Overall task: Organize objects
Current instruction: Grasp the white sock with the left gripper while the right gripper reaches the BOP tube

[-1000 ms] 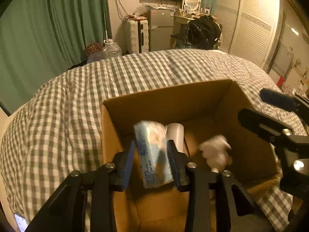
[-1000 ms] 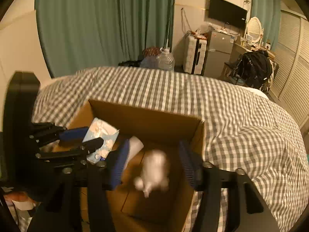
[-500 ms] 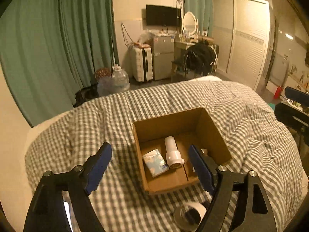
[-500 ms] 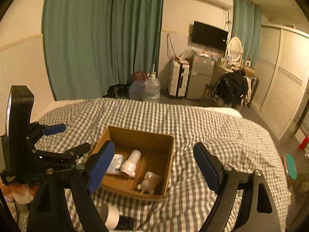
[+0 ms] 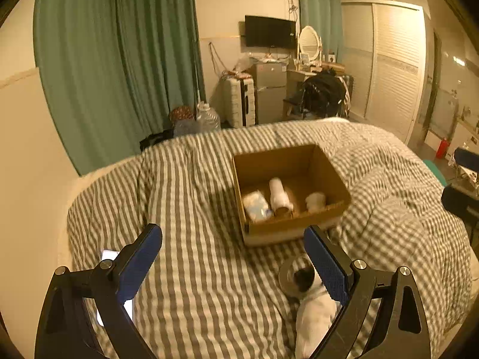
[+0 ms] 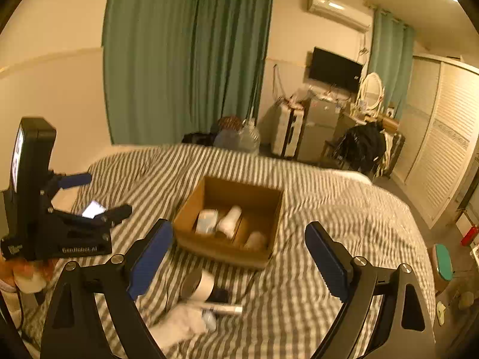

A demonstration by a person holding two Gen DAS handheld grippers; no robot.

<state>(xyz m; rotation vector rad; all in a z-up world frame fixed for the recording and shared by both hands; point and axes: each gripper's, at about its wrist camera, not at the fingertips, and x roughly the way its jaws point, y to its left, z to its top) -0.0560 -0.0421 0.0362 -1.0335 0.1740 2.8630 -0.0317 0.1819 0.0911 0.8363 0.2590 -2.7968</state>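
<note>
Over the near edge of the bed: both grippers hang above the checked quilt (image 5: 191, 209), well back from the cardboard box (image 5: 299, 230).
Left gripper (image 5: 233, 264): jaws spread wide, nothing between them; a lit phone (image 5: 109, 254) lies on the quilt beside its left finger.
Right gripper (image 6: 239, 257): jaws equally wide and empty, the box straight ahead between its fingers.
Next candidates: a hair-dryer-like thing (image 6: 206, 287), pale barrel with a dark opening, lies on the quilt just short of the box's near wall; a white soft item (image 6: 182, 326) sits closer to the bed's near edge. Blur hides what either is exactly.
Already stowed: a blue-white packet (image 5: 256, 206), a white cylinder (image 5: 280, 196) and a small pale figure (image 5: 314, 202) rest on the box floor, side by side.
Doing it well: I judge the right gripper better placed for the barrel; come down across its width, not along it, and close on the middle so it does not roll on the soft quilt.
Placement: the freest floor looks to be the box's far half.
Risk: the quilt gives, so press lightly.
</note>
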